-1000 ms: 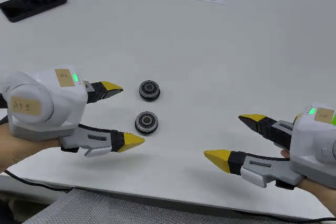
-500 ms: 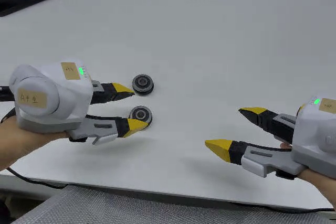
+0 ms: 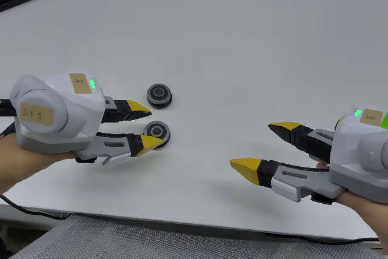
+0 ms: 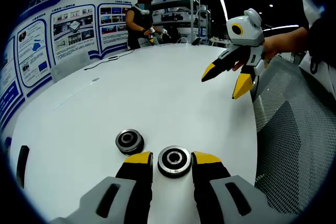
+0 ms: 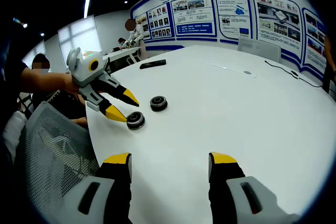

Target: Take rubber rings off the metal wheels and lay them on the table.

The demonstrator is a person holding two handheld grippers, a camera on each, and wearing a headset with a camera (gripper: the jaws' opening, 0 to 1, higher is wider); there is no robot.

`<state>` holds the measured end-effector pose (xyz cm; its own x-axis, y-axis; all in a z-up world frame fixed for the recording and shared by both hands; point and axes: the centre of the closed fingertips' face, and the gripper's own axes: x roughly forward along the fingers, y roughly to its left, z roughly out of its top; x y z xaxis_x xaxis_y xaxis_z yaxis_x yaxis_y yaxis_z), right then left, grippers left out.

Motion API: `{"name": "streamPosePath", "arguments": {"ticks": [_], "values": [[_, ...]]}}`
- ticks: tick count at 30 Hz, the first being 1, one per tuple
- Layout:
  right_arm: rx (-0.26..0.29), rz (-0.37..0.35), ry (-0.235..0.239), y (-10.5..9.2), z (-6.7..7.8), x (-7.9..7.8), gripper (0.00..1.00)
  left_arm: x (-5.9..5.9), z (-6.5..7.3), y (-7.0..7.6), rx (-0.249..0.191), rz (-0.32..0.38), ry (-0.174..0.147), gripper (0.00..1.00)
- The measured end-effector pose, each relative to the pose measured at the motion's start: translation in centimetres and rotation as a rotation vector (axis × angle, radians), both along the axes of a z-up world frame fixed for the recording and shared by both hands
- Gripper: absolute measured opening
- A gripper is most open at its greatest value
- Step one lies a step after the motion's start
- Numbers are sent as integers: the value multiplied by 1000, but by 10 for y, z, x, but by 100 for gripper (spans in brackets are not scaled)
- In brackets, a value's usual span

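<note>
The left gripper point(image 3: 154, 125) is released, its jaws spread to either side of the near wheel point(image 3: 157, 130). Whether the tips touch that wheel cannot be told. The second wheel point(image 3: 159, 95) lies just beside it at 12 o'clock. Both wheels rest flat on the white table point(image 3: 242, 59), each with its dark rubber ring on. The right gripper point(image 3: 260, 145) is released and grasps nothing, well apart at 4 o'clock of the wheels.

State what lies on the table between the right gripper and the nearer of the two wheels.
Nothing. The head view shows bare table from the right gripper to that wheel; the right gripper view agrees.
</note>
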<state>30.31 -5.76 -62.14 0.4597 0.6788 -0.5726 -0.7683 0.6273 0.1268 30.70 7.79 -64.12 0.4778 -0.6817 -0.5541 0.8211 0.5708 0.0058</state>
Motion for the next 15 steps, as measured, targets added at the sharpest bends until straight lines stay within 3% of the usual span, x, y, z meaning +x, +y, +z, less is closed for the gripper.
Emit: {"name": "streamPosePath", "arguments": {"ticks": [15], "values": [[7,1,17,4,-2,0,60,-2,-6,0,-3,-15,24,17]]}}
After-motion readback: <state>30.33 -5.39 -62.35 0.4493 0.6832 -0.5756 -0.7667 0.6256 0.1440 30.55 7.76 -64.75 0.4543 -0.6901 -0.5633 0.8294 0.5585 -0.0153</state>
